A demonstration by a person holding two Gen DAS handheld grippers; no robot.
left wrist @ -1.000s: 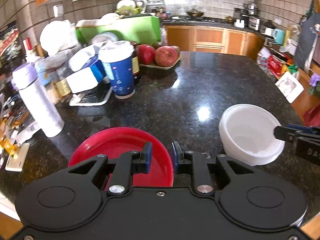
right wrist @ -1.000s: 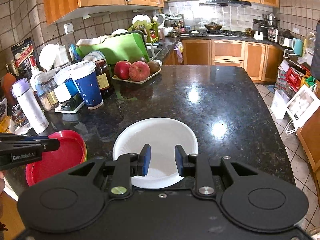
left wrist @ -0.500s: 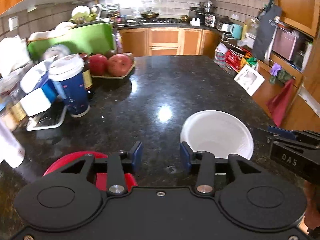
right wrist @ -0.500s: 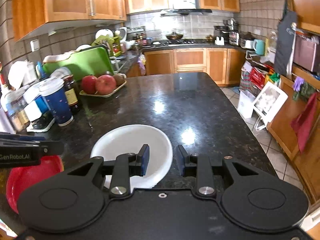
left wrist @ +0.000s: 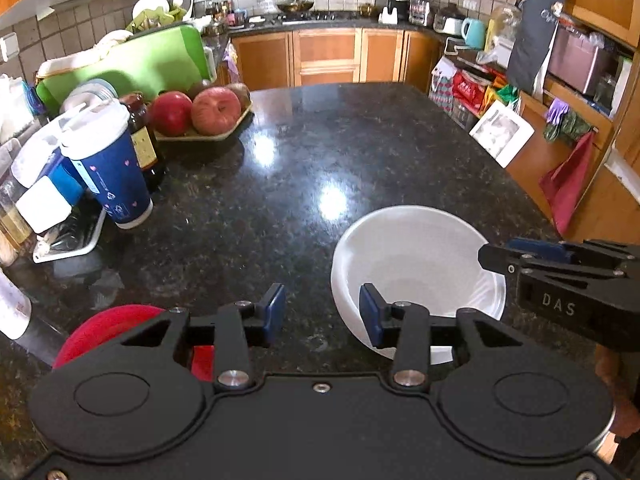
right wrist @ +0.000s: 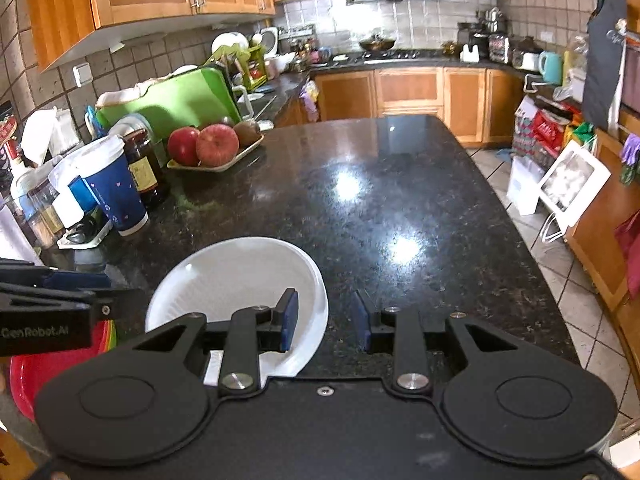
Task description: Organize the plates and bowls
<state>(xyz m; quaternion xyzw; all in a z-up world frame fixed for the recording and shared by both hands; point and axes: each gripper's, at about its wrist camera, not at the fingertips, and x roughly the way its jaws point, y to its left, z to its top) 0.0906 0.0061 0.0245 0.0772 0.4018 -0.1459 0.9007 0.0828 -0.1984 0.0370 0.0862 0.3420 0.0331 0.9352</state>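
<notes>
A stack of white bowls (left wrist: 416, 264) sits on the black granite counter near the front edge; it also shows in the right wrist view (right wrist: 240, 280). A stack of red plates (left wrist: 108, 328) lies to its left, partly hidden by my left gripper, and shows in the right wrist view (right wrist: 48, 364). My left gripper (left wrist: 322, 314) is open, its right finger over the bowls' near left rim. My right gripper (right wrist: 324, 320) is open, its left finger over the bowls' right rim. Neither holds anything.
A blue paper cup (left wrist: 108, 164), a dark jar (left wrist: 142, 140), a tray of apples (left wrist: 200, 114) and bottles crowd the counter's left side. A green cutting board (left wrist: 132, 64) stands behind them. The counter's right edge (right wrist: 528, 260) drops to the tiled floor.
Both grippers swung right and opened wider. The left moved from over the red plates to the bowls' left rim; the right moved from over the bowls' middle to their right rim.
</notes>
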